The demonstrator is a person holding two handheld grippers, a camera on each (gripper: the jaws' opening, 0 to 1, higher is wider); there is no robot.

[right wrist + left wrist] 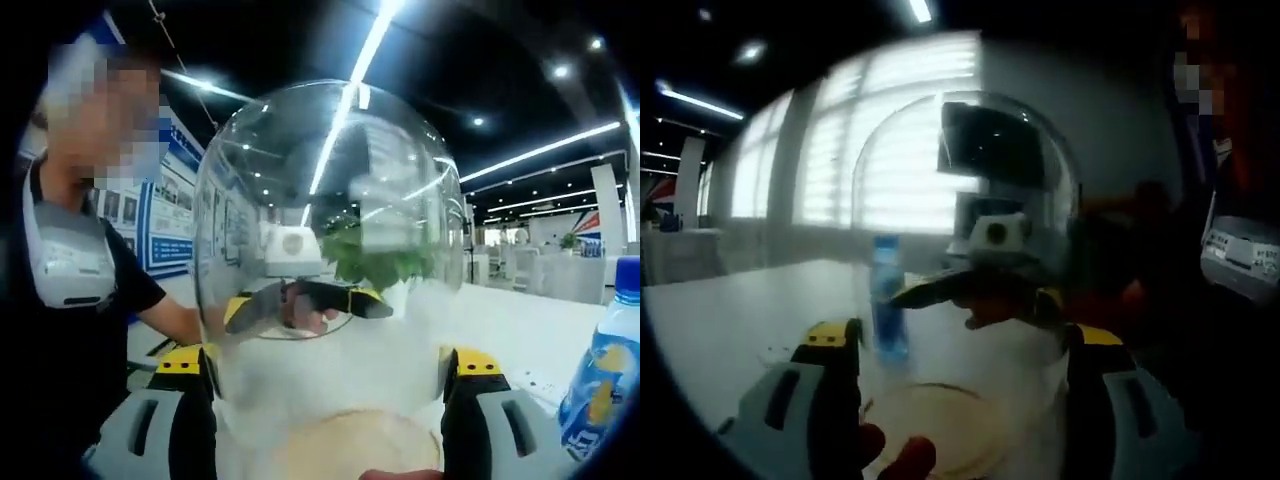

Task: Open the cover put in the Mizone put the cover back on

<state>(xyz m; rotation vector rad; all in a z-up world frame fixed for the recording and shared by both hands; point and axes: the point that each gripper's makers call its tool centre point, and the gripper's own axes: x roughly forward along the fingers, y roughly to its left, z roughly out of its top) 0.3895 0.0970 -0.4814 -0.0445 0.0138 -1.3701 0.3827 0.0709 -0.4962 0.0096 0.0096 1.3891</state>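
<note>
Landmark: white table (730, 310). I take every place from it.

Item 1, cover (330, 250). Clear glass dome, rounded top, open mouth turned toward my right gripper (328, 400). I see it lifted off the table, tilted, its wall between the right gripper's two yellow-tipped jaws, which stand wide on either side of it. Whether the jaws press the glass I cannot tell. In the left gripper view the same cover (970, 200) hangs above the table's middle, window light passing through it. Glass is clean, with ceiling-light reflections; lower part looks misty.

Item 2, left gripper (960, 350). Jaws set wide, nothing between them that I can see being held. I see it through the glass in the right gripper view (300, 300), on the far side of the cover, with a hand around it.

Item 3, bottle (886, 300). Blue drink bottle with blue cap, upright on the table, beyond the left gripper's jaws and just left of the cover. In the right gripper view the bottle (605, 360) stands at the table's right side, apart from the cover.

Item 4, round base (930, 430). Pale disc lying flat on the table between the left gripper's jaws, below the lifted cover.

Open room: the table's surface lies bare to the left of the bottle, out to its far edge. A person (80, 300) in a dark shirt stands close at the table's side.
</note>
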